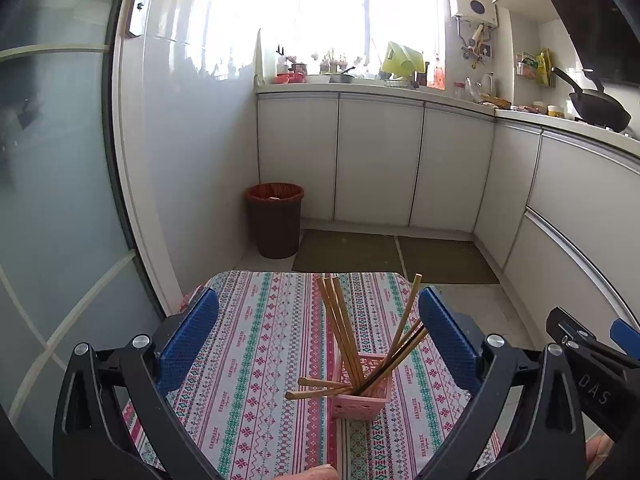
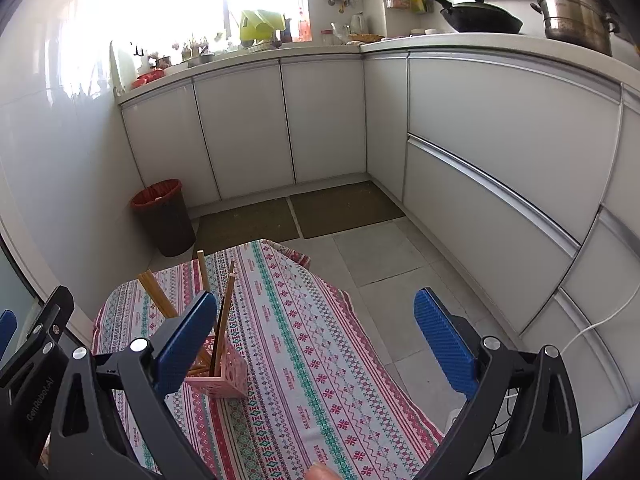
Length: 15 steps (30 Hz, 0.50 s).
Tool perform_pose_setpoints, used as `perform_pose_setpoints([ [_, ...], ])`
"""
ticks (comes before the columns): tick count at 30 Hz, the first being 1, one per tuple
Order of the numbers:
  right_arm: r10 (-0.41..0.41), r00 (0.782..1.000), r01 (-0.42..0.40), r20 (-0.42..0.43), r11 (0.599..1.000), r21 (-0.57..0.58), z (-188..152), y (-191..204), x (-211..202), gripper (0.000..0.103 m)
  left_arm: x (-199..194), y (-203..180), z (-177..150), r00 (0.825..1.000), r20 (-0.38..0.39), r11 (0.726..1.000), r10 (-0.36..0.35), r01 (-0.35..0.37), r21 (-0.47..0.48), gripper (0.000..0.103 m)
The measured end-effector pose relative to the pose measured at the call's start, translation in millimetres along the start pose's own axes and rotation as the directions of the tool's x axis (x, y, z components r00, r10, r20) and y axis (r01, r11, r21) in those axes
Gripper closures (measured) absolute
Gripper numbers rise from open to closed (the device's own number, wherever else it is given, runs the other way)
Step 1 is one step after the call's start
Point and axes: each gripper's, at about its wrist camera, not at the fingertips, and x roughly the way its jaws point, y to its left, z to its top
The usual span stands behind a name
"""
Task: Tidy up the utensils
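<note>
A pink perforated holder (image 1: 360,396) stands on a small table with a patterned cloth (image 1: 256,360). Several wooden chopsticks (image 1: 340,328) stand in it, fanned out; two more chopsticks (image 1: 316,388) stick out low to the left of the holder, whether through its wall or lying beside it I cannot tell. My left gripper (image 1: 320,320) is open and empty, its blue pads wide on either side of the holder. My right gripper (image 2: 316,320) is open and empty; the holder (image 2: 218,376) and chopsticks (image 2: 224,312) sit by its left pad (image 2: 184,348). The right gripper also shows in the left wrist view (image 1: 592,360).
The table cloth (image 2: 304,344) ends near tiled floor on the right. A brown bin (image 1: 275,220) with a red liner stands by the wall. White cabinets (image 2: 500,168) run along the back and right, with a wok (image 2: 480,16) and pot (image 2: 572,12) on top.
</note>
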Motion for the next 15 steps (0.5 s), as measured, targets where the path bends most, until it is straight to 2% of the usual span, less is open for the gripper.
perform_pose_setpoints([
  [15,0.003,1.0,-0.003,-0.021,1.0,0.002,-1.1,0.0,4.1,0.007,4.9,1.0,-2.7,1.0,-0.012,1.0,0.002,-0.002,-0.001,0.007],
])
